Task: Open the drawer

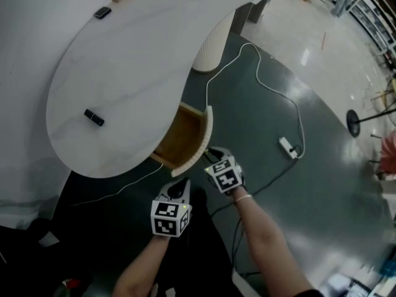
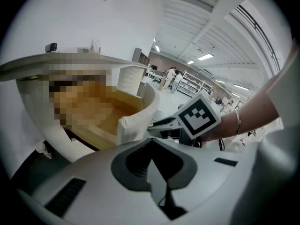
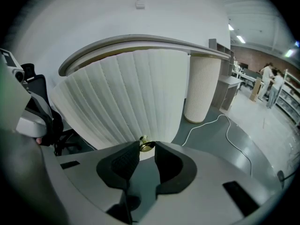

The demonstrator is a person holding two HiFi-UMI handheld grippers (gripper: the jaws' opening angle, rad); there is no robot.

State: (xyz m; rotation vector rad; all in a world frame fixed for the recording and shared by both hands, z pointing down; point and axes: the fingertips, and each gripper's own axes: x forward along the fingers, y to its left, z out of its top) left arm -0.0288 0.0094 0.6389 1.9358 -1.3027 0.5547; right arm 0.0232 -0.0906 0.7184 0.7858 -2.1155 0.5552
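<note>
The white curved table (image 1: 124, 60) has its drawer (image 1: 179, 138) pulled out, showing a wooden inside (image 2: 108, 111). The drawer's fluted white front (image 3: 131, 93) fills the right gripper view, with a small brass knob (image 3: 146, 145) at its lower edge. My right gripper (image 3: 146, 149) is shut on that knob, one pad against each side. In the head view it (image 1: 209, 154) sits at the drawer front's near end. My left gripper (image 1: 182, 187) hangs just beside and below it, off the drawer. Its jaws (image 2: 150, 149) are shut with nothing between them.
A fluted white pedestal (image 1: 213, 42) carries the table. A white cable (image 1: 272, 85) runs over the dark floor to a power strip (image 1: 288, 147). Two small black items (image 1: 94, 117) (image 1: 103, 12) lie on the tabletop. A round black stand base (image 1: 353, 122) is at the right.
</note>
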